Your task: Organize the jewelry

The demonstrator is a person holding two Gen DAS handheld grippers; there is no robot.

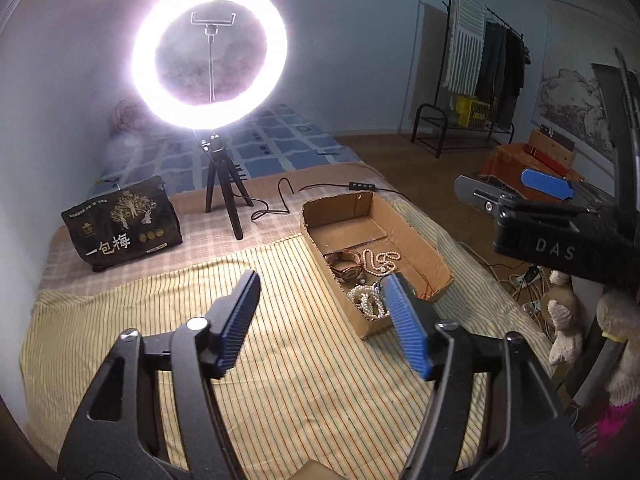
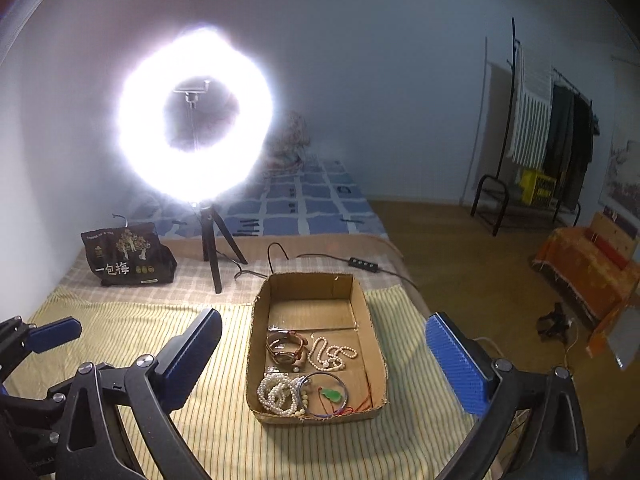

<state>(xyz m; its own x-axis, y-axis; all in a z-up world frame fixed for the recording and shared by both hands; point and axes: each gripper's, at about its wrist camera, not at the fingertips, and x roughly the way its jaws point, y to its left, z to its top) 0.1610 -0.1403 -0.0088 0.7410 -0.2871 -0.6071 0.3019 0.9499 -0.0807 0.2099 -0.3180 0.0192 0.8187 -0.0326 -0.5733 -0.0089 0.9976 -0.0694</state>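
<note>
An open cardboard box lies on the striped yellow cloth. In it lie a brown-strap watch, a loose pearl necklace, a pile of white pearl strands, a thin bangle and a green pendant on a red cord. My left gripper is open and empty, left of the box. My right gripper is open and empty, above the box's near half; it also shows in the left wrist view.
A bright ring light on a black tripod stands behind the box, its cable and switch trailing right. A black printed bag sits at the back left. Plush toys hang off the bed's right edge.
</note>
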